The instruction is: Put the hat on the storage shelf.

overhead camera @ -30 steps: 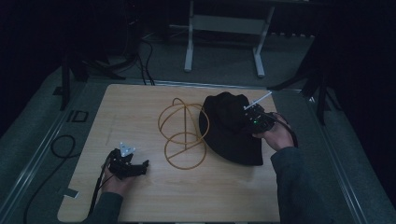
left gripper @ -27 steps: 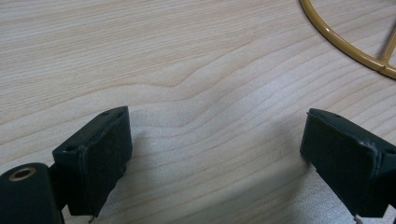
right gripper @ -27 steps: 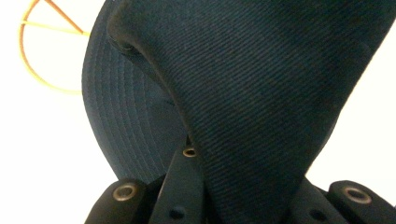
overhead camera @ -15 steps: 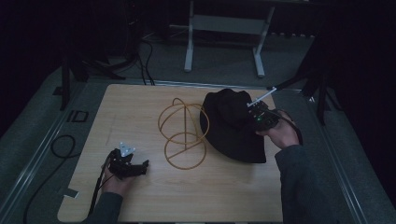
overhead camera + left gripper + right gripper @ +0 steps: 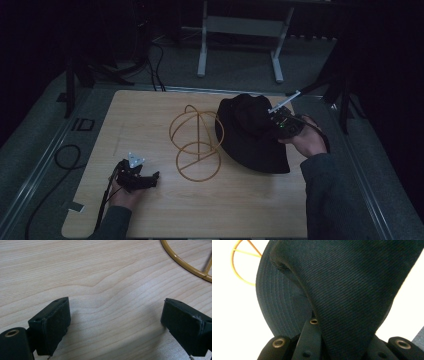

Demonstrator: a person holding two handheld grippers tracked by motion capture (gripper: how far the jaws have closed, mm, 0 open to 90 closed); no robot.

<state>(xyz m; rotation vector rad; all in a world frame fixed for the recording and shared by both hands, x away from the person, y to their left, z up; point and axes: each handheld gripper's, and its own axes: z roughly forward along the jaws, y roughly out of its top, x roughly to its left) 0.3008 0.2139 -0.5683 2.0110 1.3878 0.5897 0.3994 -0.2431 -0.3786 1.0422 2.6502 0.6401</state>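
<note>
A black bucket hat [image 5: 250,142] lies on the right half of the wooden table [image 5: 145,115]. My right gripper [image 5: 272,129] is shut on the hat's crown, with dark fabric [image 5: 352,285] bunched between its jaws [image 5: 342,340]. A yellow wire stand [image 5: 196,145] of rings and rods stands just left of the hat, touching its brim; part of it shows at the upper left of the right gripper view [image 5: 239,262]. My left gripper [image 5: 151,177] rests low on the table near the front left, open, with bare wood between its jaws [image 5: 115,315]. The stand's ring [image 5: 185,263] lies ahead of it.
A white metal frame [image 5: 240,30] stands on the floor beyond the table. Black cables [image 5: 65,155] loop on the grey mat to the left. A scrap of tape [image 5: 75,206] sits at the table's front left corner. Dark stands flank the table at both sides.
My right gripper has drifted slightly right and away, drawing the pinched hat crown with it. The left gripper has stayed where it was.
</note>
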